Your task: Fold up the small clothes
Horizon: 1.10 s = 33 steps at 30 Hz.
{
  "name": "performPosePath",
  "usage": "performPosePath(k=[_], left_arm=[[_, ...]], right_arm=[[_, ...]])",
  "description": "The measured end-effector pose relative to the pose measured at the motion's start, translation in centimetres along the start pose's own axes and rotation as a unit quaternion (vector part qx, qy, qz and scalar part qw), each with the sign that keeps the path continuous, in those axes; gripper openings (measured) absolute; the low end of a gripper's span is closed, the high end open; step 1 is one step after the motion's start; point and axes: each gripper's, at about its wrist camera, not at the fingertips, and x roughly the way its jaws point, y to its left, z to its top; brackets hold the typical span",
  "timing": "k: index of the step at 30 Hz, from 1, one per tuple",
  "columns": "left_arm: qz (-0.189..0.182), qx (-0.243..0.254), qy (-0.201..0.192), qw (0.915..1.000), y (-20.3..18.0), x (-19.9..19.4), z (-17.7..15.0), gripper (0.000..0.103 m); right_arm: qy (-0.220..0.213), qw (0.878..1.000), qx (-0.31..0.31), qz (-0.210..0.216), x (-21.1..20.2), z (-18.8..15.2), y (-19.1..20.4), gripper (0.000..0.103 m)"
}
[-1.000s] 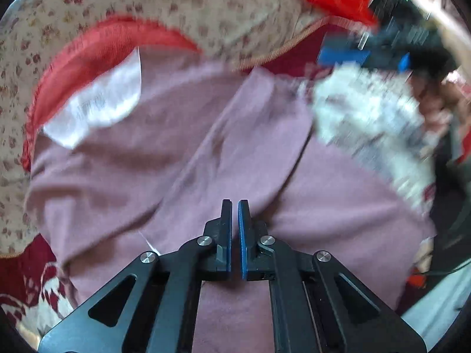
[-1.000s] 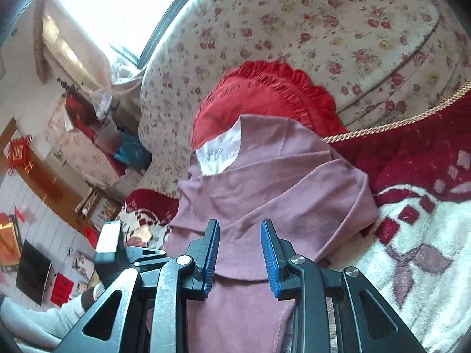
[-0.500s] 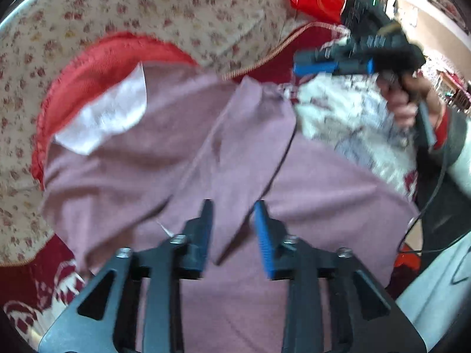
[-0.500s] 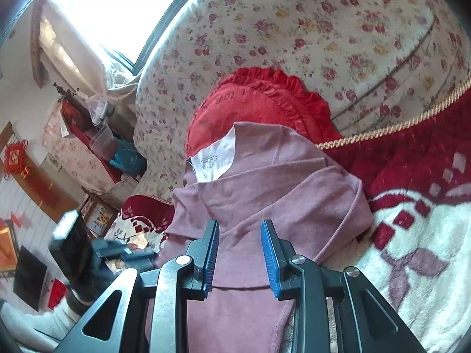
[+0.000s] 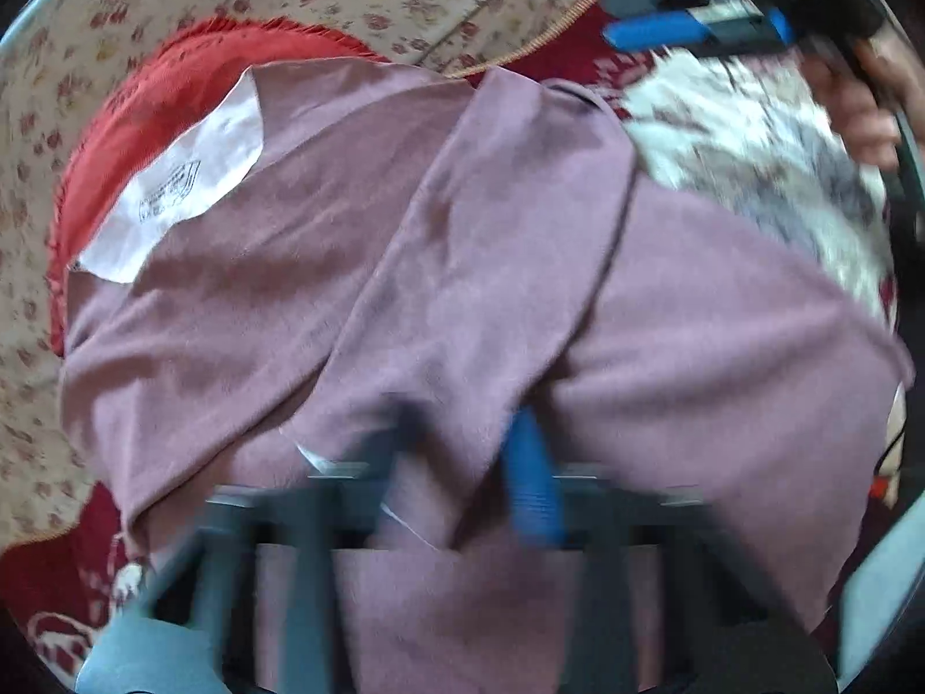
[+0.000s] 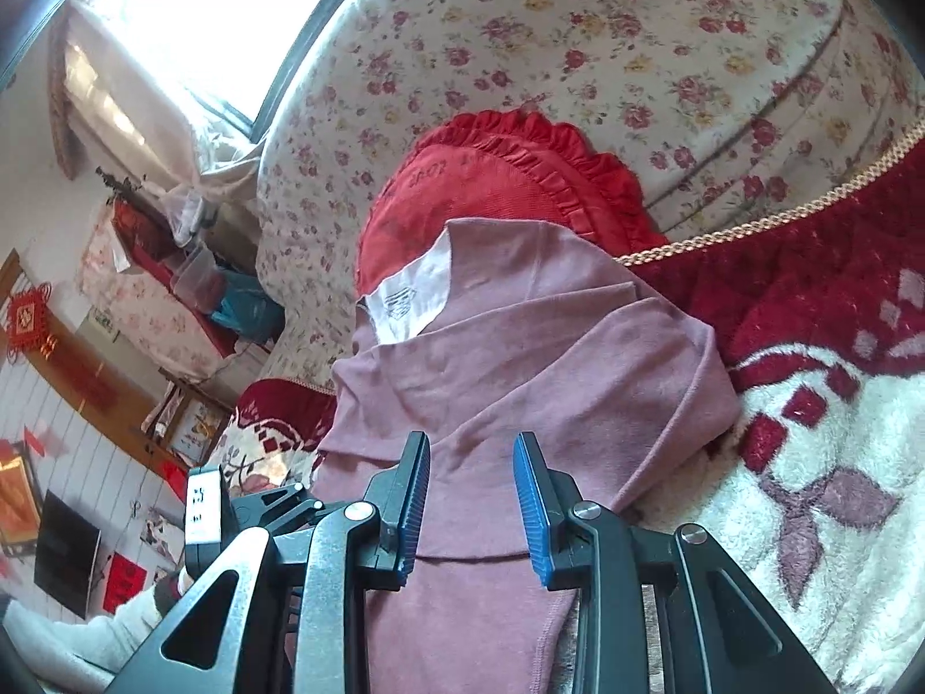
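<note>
A mauve long-sleeved top (image 5: 439, 266) lies on the sofa seat, its white neck label (image 5: 191, 173) up against a red cushion (image 5: 144, 104). One sleeve is folded across the body. My left gripper (image 5: 462, 462) is open and blurred, low over the folded sleeve's end. The same top shows in the right wrist view (image 6: 520, 358). My right gripper (image 6: 471, 497) is open and empty, just above the top's lower part. It also shows in the left wrist view (image 5: 705, 23) at the upper right.
The floral sofa back (image 6: 636, 46) rises behind the red frilled cushion (image 6: 497, 173). A red and white fleece blanket (image 6: 809, 462) covers the seat to the right. Room furniture (image 6: 87, 376) lies beyond the sofa's left end.
My left gripper has opened from shut and let go of the sleeve, then pulled back and down. My right gripper stayed open and shifted only slightly.
</note>
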Motion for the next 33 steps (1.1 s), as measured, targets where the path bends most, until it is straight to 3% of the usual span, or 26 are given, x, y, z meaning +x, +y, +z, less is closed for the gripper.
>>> performPosePath(k=[2, 5, 8, 10, 12, 13, 15, 20, 24, 25, 27, 29, 31, 33], left_arm=[[-0.023, -0.038, -0.008, 0.999, 1.4, -0.5, 0.8, 0.006], [-0.043, -0.074, -0.053, 0.9949, 3.3, -3.1, 1.9, 0.005], [-0.059, -0.128, -0.101, 0.9849, 6.4, -6.8, 2.8, 0.005], [-0.067, -0.169, -0.127, 0.975, 9.1, -8.9, 2.7, 0.005], [-0.052, -0.206, -0.145, 0.9664, 12.0, -10.5, 1.8, 0.005], [-0.03, -0.233, -0.146, 0.9611, 14.0, -10.9, 1.1, 0.005], [-0.009, -0.305, -0.134, 0.9428, 17.9, -10.5, -0.8, 0.003], [-0.022, -0.383, -0.114, 0.9165, 21.8, -9.2, -5.6, 0.003], [-0.026, -0.357, -0.117, 0.9262, 20.1, -9.4, -5.8, 0.003], [-0.031, -0.349, -0.122, 0.9288, 19.6, -9.5, -5.8, 0.003], [-0.03, -0.313, -0.118, 0.9418, 18.1, -9.6, -5.3, 0.004], [-0.025, -0.294, -0.115, 0.9486, 17.3, -9.8, -5.6, 0.006], [-0.036, -0.285, -0.103, 0.9522, 16.2, -9.3, -5.6, 0.022], [-0.043, -0.291, -0.097, 0.9506, 15.4, -9.0, -6.1, 0.05]], right_arm=[[-0.005, 1.0, 0.002, -0.005, -0.2, 0.2, -0.3, 0.028], [-0.013, 1.0, 0.003, -0.009, -0.5, 0.3, -0.4, 0.028], [-0.017, 1.0, 0.0, -0.016, -0.6, 0.6, -0.4, 0.028], [-0.022, 1.0, 0.001, -0.02, -0.5, 0.7, -0.5, 0.028], [-0.031, 0.999, 0.002, -0.024, -0.5, 1.0, -0.4, 0.028], [-0.033, 0.999, 0.002, -0.023, -0.4, 1.1, -0.3, 0.028], [-0.032, 0.999, -0.005, -0.036, 0.1, 1.3, 0.0, 0.028], [-0.012, 0.996, -0.028, -0.085, 3.2, 2.0, 0.9, 0.028], [-0.001, 0.984, -0.087, -0.155, 5.2, 2.6, 2.5, 0.028], [0.006, 0.984, -0.097, -0.153, 5.4, 2.5, 2.9, 0.028], [0.021, 0.987, -0.093, -0.127, 5.5, 2.2, 3.2, 0.028], [0.042, 0.989, -0.088, -0.108, 6.0, 1.7, 3.6, 0.034], [0.068, 0.988, -0.095, -0.1, 7.0, 0.9, 4.3, 0.038], [0.091, 0.988, -0.083, -0.093, 8.2, -0.1, 4.6, 0.039]])
